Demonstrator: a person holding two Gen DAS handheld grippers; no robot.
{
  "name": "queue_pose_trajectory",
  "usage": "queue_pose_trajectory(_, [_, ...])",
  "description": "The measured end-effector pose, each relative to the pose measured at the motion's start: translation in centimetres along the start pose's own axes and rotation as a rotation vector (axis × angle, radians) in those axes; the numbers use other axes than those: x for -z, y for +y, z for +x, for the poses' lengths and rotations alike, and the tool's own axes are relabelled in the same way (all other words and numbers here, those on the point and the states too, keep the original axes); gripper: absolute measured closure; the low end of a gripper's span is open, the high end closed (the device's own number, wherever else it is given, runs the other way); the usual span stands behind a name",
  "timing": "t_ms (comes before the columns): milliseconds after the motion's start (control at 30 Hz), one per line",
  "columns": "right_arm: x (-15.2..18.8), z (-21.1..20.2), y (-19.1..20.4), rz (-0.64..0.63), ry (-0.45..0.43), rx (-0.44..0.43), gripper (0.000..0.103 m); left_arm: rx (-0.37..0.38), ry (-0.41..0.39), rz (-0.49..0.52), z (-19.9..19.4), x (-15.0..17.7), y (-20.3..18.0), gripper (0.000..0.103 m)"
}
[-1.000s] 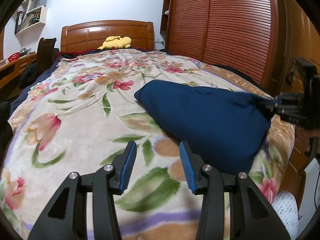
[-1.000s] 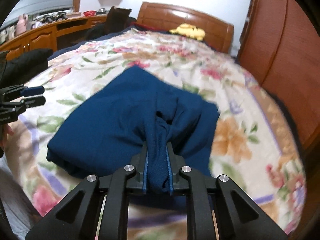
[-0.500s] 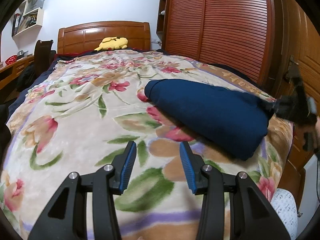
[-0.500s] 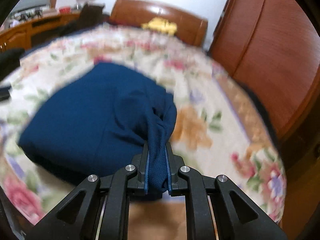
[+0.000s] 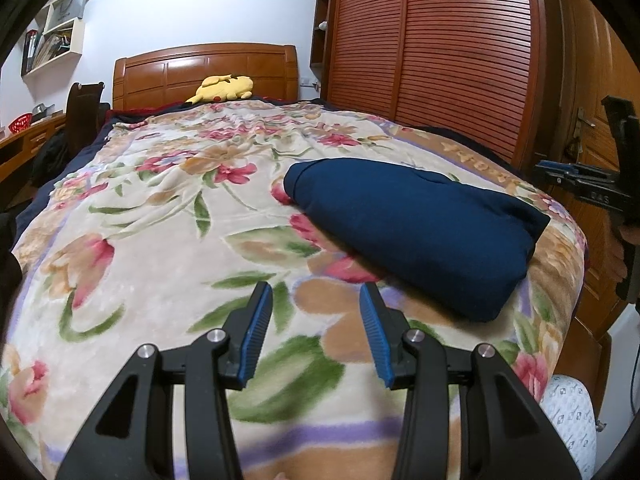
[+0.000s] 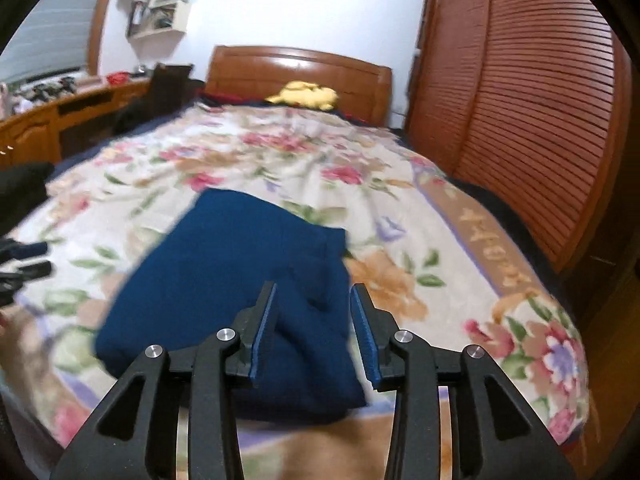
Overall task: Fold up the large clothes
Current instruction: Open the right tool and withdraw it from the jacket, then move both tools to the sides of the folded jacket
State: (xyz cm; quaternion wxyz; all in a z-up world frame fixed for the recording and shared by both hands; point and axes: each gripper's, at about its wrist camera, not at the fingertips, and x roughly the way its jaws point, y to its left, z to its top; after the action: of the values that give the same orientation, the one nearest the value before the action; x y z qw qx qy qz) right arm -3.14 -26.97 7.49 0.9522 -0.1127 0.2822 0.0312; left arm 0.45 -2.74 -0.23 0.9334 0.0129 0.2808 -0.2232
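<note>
A folded dark blue garment (image 5: 408, 220) lies on the floral blanket (image 5: 160, 216) near the bed's foot, right of centre; it also shows in the right wrist view (image 6: 240, 280). My left gripper (image 5: 316, 328) is open and empty, above the blanket to the left of the garment. My right gripper (image 6: 314, 330) is open, its jaws standing just above the garment's near end and not holding it. It also shows in the left wrist view (image 5: 560, 174), at the far right beyond the garment.
A yellow plush toy (image 5: 224, 88) lies by the wooden headboard (image 5: 204, 66). A slatted wooden wardrobe (image 5: 460, 60) runs along the bed's right side. A desk (image 6: 60, 120) with a dark chair (image 6: 168, 88) stands to the left.
My right gripper has opened and let go of the blue garment, which has dropped flat onto the blanket. The right gripper has drawn back a little. My left gripper has stayed open.
</note>
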Motion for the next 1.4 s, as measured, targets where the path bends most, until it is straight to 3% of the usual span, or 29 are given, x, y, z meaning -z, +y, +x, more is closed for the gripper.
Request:
queue_pose_trajectory(200, [0.8,1.7,6.5,-0.072,0.052,-0.178,0.066,0.001,0.001,-0.001,0.0,0.0,0.0,0.059])
queue_pose_trajectory(300, [1.6,3.2,8.7,-0.099,0.091,-0.193,0.066,-0.002,0.002,0.002,-0.1,0.0,0.1,0.059])
queue_pose_trajectory(467, [4.7,5.9,9.8,-0.03,0.188,-0.268,0.067,-0.008,0.001,0.002,-0.3,0.1,0.5,0.059])
queue_pose_trajectory(800, [4.9,3.5,8.6,0.007,0.117,-0.256,0.066,-0.012,0.01,0.002,0.4,-0.1,0.3,0.058])
queue_pose_trajectory(900, [4.9,1.8,7.4,-0.009,0.085,-0.209,0.066,-0.022,0.02,0.008,1.0,-0.4,0.1,0.058])
queue_pose_trajectory(1133, [6.9,-1.1,1.5,0.0,0.064,-0.059,0.065,-0.035,0.031,0.024,2.3,-1.1,-0.3,0.057])
queue_pose_trajectory(1400, [9.6,-0.2,-3.9,0.116,0.111,-0.011,0.065,-0.009,0.055,0.026,4.3,-2.4,-0.4,0.055])
